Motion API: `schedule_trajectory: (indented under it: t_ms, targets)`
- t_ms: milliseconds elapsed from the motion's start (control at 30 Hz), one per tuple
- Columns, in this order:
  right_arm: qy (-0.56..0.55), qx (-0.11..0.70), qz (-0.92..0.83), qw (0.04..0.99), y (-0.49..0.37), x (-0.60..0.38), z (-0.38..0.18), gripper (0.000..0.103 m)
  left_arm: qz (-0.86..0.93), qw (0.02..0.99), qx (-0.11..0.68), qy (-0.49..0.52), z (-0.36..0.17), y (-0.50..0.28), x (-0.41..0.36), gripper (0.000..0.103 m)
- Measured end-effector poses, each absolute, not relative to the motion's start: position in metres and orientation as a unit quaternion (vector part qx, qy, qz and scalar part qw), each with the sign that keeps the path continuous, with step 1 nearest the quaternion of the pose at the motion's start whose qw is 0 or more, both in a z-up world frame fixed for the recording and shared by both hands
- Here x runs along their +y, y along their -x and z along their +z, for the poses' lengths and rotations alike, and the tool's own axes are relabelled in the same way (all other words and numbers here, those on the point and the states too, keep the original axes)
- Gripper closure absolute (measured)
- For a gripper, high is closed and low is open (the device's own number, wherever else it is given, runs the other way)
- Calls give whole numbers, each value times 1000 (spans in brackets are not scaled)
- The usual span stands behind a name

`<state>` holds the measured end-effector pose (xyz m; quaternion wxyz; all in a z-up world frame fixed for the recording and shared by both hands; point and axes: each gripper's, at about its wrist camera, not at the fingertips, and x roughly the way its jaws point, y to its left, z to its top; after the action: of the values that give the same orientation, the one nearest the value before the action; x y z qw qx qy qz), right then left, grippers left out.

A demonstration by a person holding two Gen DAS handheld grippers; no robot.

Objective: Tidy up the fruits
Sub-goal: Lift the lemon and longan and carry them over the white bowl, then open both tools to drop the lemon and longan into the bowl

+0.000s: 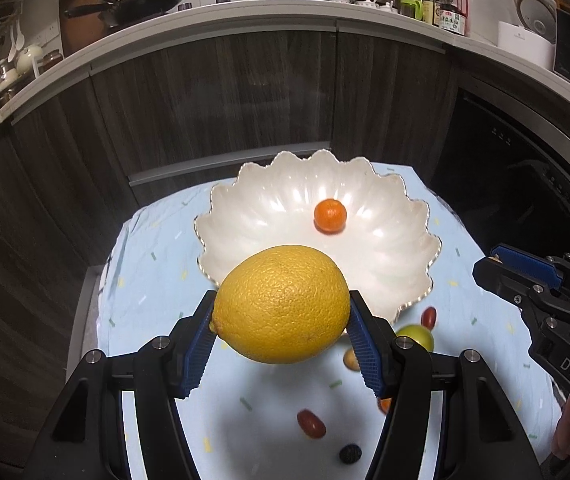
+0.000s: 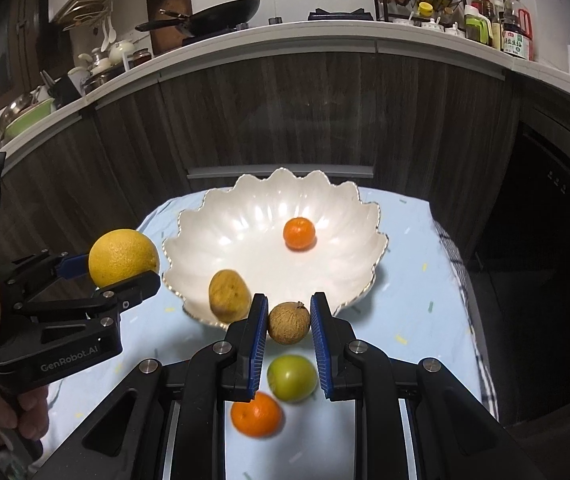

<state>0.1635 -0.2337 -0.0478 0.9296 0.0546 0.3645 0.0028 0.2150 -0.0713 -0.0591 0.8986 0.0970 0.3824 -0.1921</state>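
Left wrist view: red fruit (image 1: 311, 423) and dark berry (image 1: 349, 453) lie under the held lemon (image 1: 281, 304).

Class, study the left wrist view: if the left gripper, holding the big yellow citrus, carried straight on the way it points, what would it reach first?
Probably the white scalloped bowl: the left gripper, shut on the yellow citrus, points at its near rim. Depth is uncertain.

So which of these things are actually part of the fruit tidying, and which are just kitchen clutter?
Part of the job:
- white bowl
- big yellow citrus, in left gripper
- small brown fruit, in right gripper
- green fruit
- loose mandarin

Clutter:
- black pan
- sauce bottles
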Motion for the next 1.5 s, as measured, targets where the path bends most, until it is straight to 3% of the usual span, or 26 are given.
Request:
schedule_trajectory:
  t_ms: [1500]
  targets:
    - [-67, 403, -16, 913, -250, -257, -92, 80, -170, 890, 415, -86, -108, -297, -93, 41]
